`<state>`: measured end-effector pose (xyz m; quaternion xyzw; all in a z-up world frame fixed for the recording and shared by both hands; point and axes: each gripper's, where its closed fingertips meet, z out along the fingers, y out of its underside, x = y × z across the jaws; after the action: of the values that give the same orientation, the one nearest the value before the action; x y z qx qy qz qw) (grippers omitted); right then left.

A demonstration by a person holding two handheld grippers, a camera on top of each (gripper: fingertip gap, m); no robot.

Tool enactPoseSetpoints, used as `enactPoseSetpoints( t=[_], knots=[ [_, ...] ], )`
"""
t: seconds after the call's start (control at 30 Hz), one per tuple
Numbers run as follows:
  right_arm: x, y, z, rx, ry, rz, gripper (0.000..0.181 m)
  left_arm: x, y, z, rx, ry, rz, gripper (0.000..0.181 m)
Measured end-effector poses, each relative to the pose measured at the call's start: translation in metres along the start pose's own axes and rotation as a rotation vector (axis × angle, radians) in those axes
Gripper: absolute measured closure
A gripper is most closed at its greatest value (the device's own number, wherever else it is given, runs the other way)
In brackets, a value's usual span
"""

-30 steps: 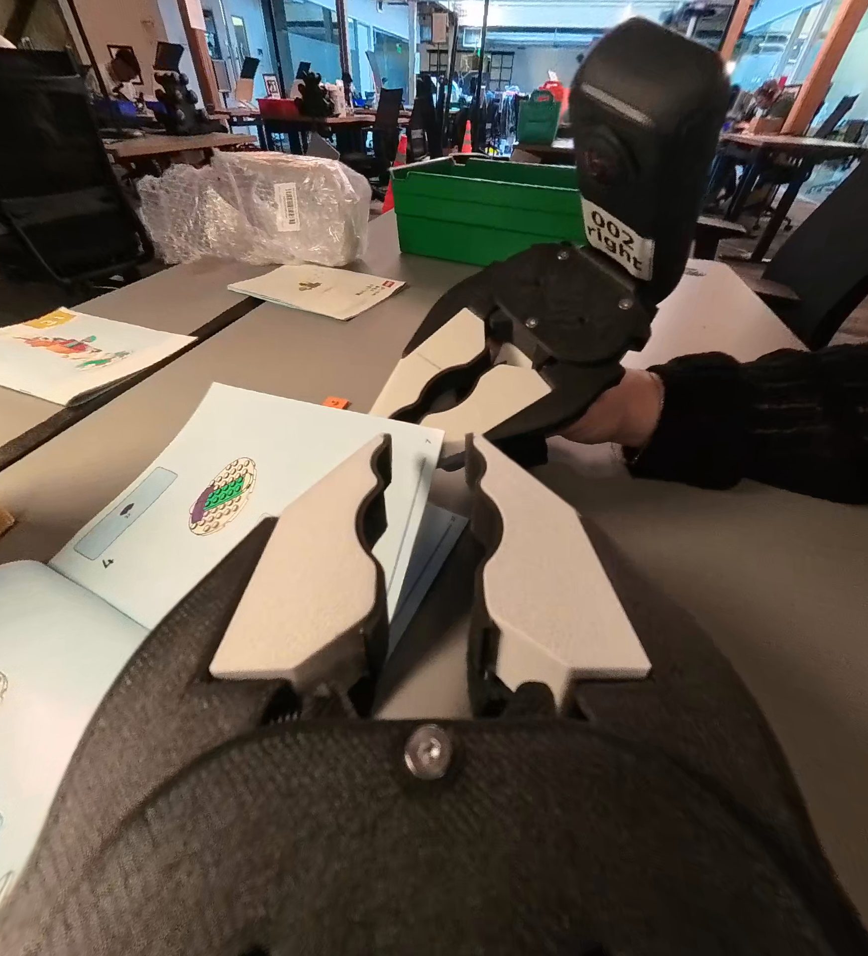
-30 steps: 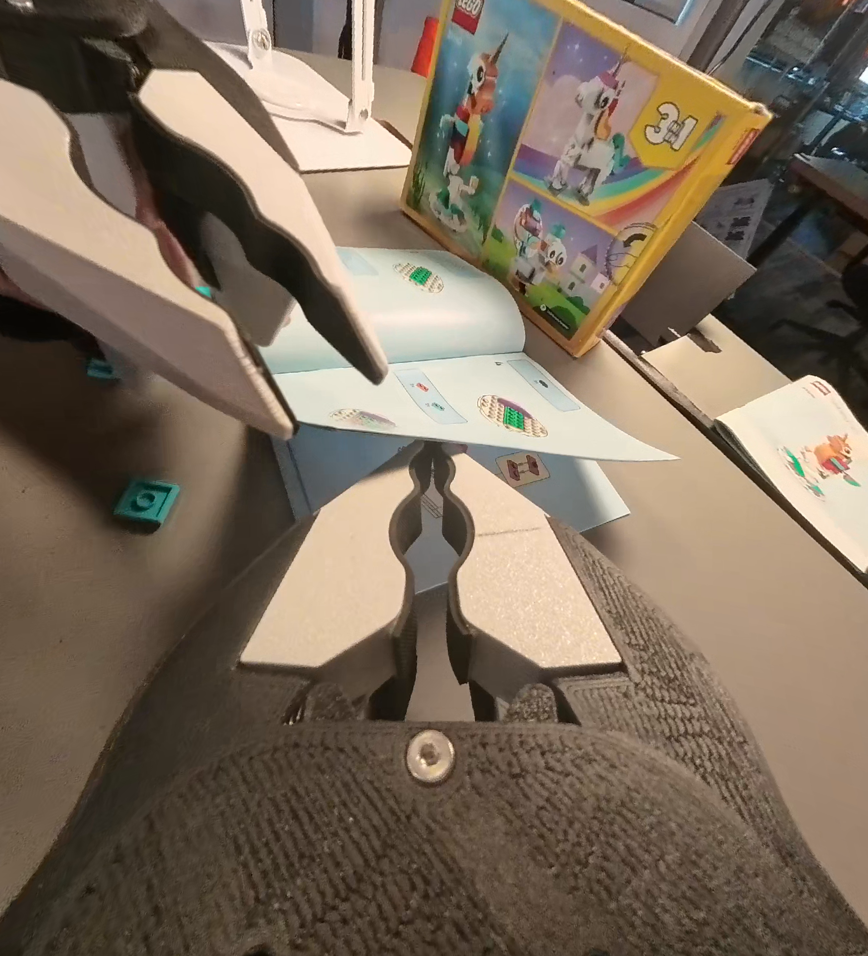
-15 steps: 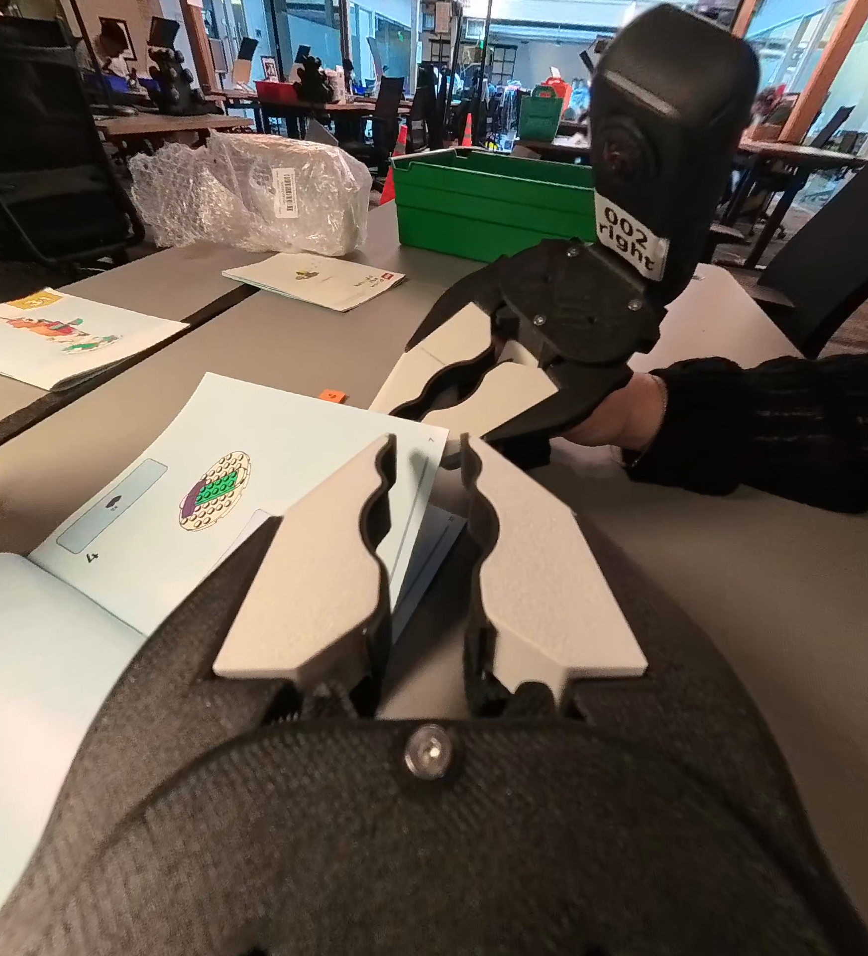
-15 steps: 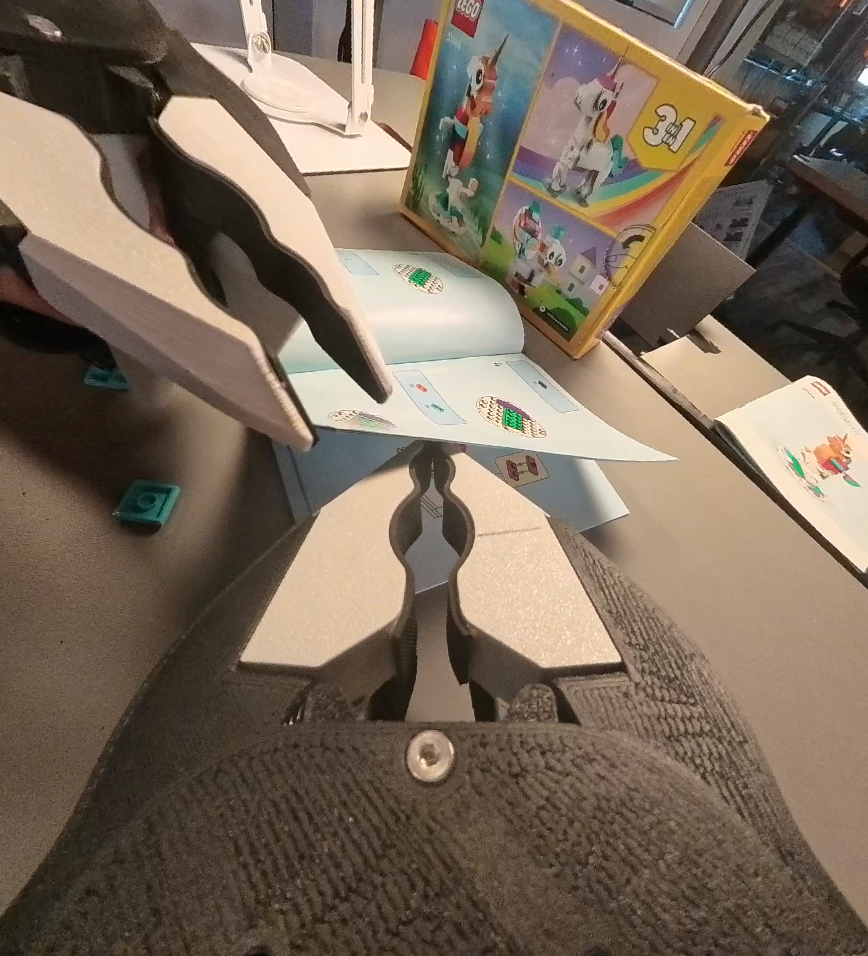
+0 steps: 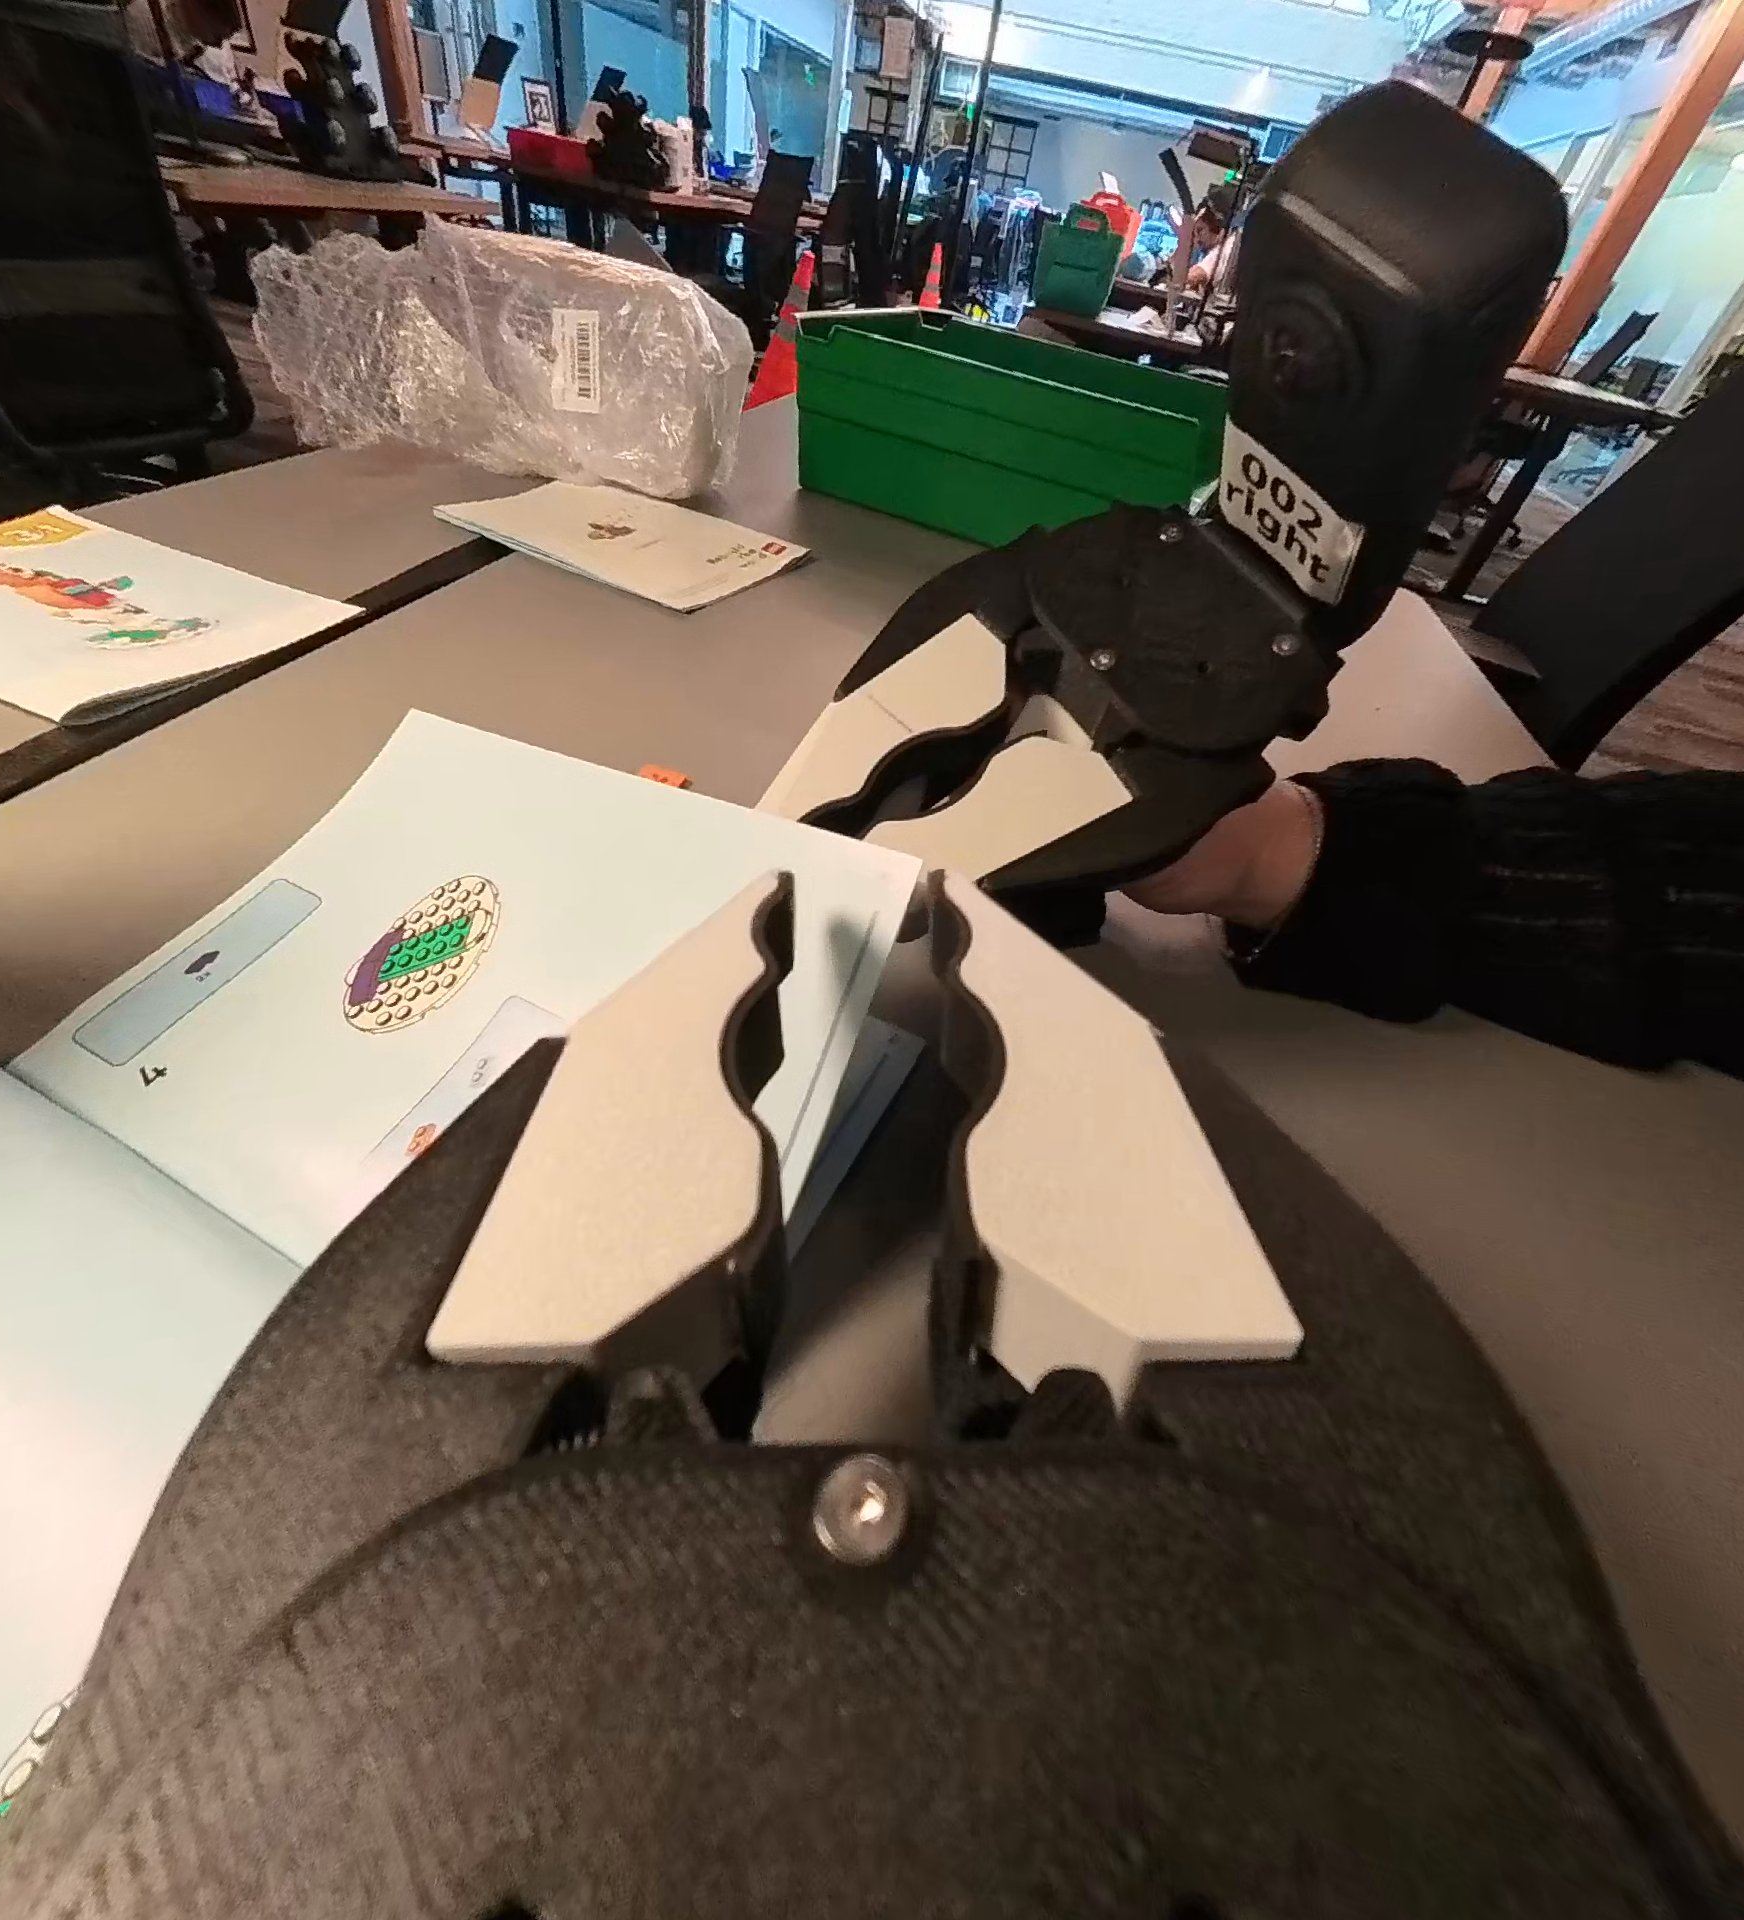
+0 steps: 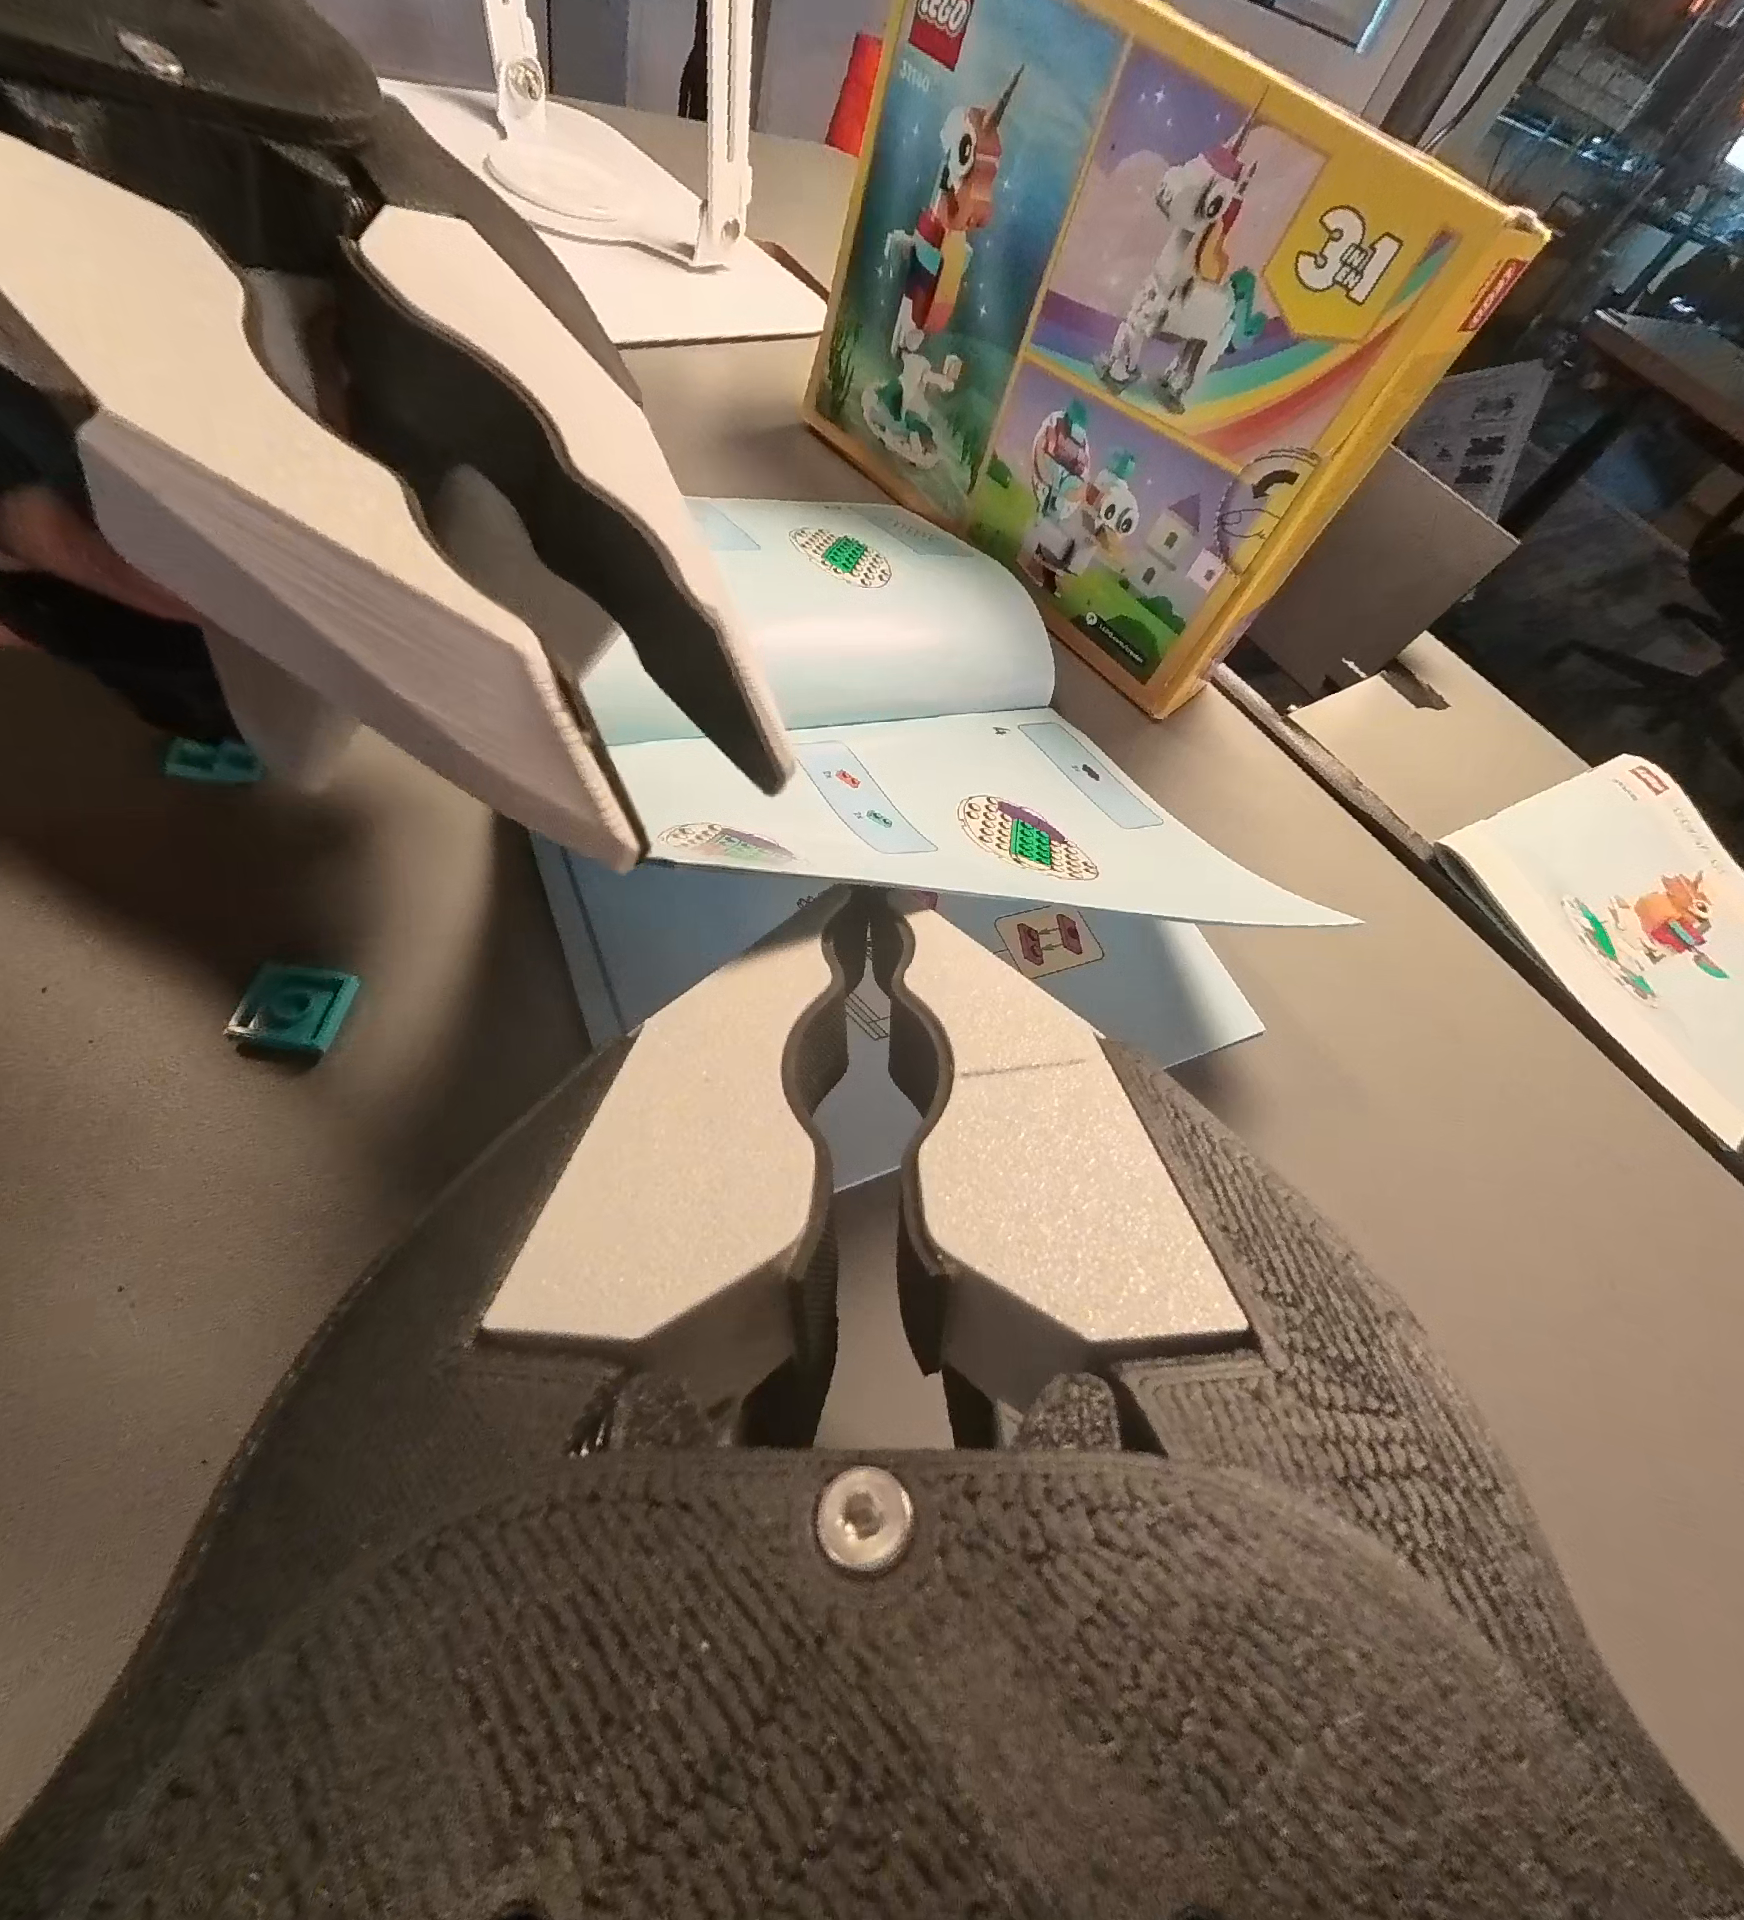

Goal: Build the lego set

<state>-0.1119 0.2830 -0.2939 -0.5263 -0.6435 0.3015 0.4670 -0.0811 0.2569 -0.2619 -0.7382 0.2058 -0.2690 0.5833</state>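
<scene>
Two close wrist views facing each other across the open booklet [image 5: 452, 935]

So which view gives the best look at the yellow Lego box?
The right wrist view: the yellow Lego box stands upright behind the open instruction booklet, its whole front face visible. The left wrist view does not show the box; it looks the other way, toward the green bins.

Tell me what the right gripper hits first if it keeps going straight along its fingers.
Probably the lifted page of the open instruction booklet: the right gripper, nearly closed, has its tips just under that page's edge. Beyond lies the booklet's lower sheet on the table; depth is hard to judge.
</scene>
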Motion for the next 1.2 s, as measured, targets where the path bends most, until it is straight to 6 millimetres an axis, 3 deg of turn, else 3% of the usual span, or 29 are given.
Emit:
enactPoseSetpoints(
  t=[0.03, 0.8, 0.97, 1.2],
  knots=[
    [0.0, -0.0001, 0.0, 0.0, 0.0, 0.0, 0.181, -0.0008, -0.0002, -0.0001, 0.002, -0.005, -0.002, 0.157],
    [-0.001, 0.0012, 0.0011, -0.01, -0.001, -0.014, 0.181, -0.003, 0.0037, 0.001, -0.021, 0.031, -0.11, 0.159],
    [-0.0015, 0.0016, 0.0013, -0.013, -0.002, -0.018, 0.181, 0.0009, 0.0042, 0.0009, -0.023, 0.085, -0.166, 0.181],
    [-0.0018, 0.0013, 0.0012, -0.011, -0.003, -0.019, 0.181, 0.0016, 0.003, -0.0006, -0.008, 0.12, -0.232, 0.181]
  ],
)
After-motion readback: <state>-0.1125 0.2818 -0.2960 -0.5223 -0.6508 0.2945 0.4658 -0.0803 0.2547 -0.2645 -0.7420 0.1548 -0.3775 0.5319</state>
